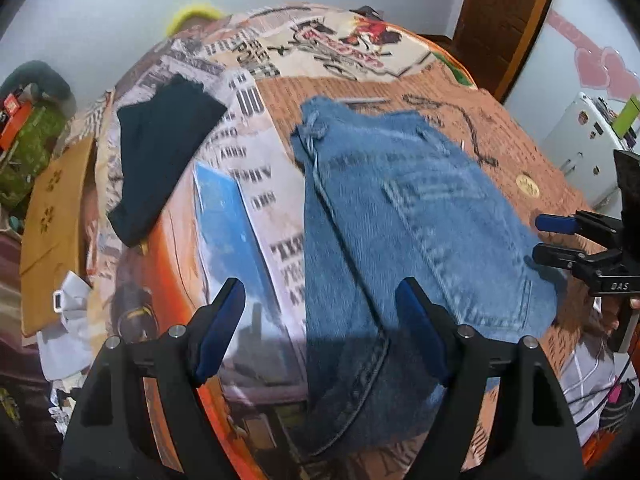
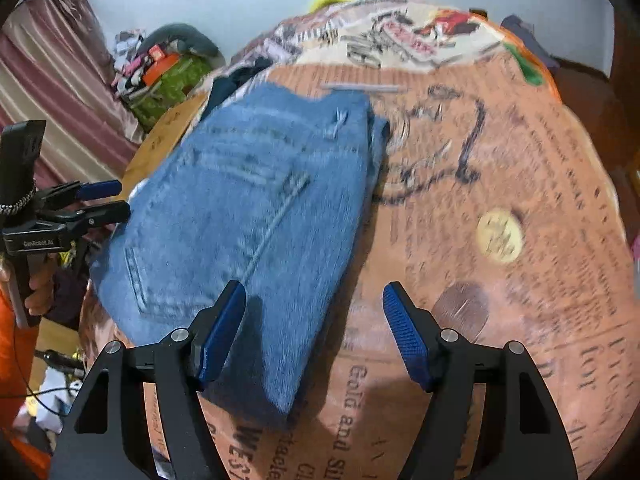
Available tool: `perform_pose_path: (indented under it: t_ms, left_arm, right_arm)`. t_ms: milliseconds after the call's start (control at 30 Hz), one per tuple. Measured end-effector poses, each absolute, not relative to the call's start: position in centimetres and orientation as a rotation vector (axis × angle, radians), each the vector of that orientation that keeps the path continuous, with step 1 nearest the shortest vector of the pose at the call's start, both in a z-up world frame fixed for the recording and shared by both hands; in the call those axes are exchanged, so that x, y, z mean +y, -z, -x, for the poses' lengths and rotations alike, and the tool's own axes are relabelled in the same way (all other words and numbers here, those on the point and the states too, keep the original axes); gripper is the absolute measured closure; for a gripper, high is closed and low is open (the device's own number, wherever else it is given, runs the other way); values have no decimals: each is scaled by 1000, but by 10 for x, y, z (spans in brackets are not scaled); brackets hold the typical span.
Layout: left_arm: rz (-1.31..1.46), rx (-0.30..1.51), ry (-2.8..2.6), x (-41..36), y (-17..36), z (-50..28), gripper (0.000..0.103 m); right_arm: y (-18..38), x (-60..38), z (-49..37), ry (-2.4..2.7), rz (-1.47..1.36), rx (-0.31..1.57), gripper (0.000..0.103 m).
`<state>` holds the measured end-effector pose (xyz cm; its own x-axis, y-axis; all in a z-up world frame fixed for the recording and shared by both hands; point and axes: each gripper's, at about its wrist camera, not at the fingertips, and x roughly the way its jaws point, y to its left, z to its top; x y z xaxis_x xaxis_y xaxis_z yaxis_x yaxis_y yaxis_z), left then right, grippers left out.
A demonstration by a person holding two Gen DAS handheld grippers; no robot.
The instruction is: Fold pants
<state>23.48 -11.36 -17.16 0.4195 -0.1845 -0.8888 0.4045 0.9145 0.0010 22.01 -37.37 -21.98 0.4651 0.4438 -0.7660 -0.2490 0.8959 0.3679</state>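
Note:
The blue denim pants (image 1: 404,216) lie folded into a compact rectangle on the printed bedspread, back pocket up; they also show in the right wrist view (image 2: 248,216). My left gripper (image 1: 320,332) is open and empty, held above the near end of the pants. My right gripper (image 2: 316,336) is open and empty, above the pants' near right corner. Each gripper shows in the other's view, at the pants' side edge: the right one (image 1: 540,240) and the left one (image 2: 116,200).
The bed has an orange newspaper-print cover (image 2: 500,184). A dark folded garment (image 1: 160,152) lies on it to the left of the pants. A wooden board (image 1: 52,232), a pile of clutter (image 1: 28,136) and a white fridge (image 1: 580,144) stand around the bed.

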Motion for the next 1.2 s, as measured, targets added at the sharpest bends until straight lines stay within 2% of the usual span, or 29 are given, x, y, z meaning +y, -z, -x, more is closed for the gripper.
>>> perform_pose_path:
  t_ms: [167,500,700,767,800,833,900,1000,1033,1067,1200]
  left_arm:
    - [-174,1085,379,-125,162,-254,24]
    - [-31,1259,424,-139,205,-302,23]
    - [56,1329,499,-139,221,-309,19]
    - [80,1335,513,-140,224,-314,19]
    - [77,1332,522,-142,224,-314,23]
    - [70,1327,537,-144,223,-314,25]
    - [65,1321,552,-147,219,-314,37]
    - [29,1291,549,-148,211,-311,47]
    - [3,1264,546,-151,206,-306,49]
    - [-18,1244,544,-152,204,-304,51]
    - [-47,1176,543,-149,188,-295,60]
  right_arm:
    - [213,-379,-239,-412,-257,958,35]
    - [262,-375,-280,-468,-420,1112,35]
    - [270,-369,-293,-547,-465,1142,25]
    - [271,-367,-298,-567,-485,1155,24]
    - [272,-366,-301,-578,-495,1163,25]
    - [272,-365,-303,-585,-503,1169,26]
    - [271,-366,-303,-593,-526,1176,33]
    - [264,-368,-303,-575,-522,1165,53]
    - [260,-369,-303,-565,-509,1155,63]
    - [254,-369,-301,-556,-497,1139,69]
    - [234,-364,-296,-545,-448,1074,78]
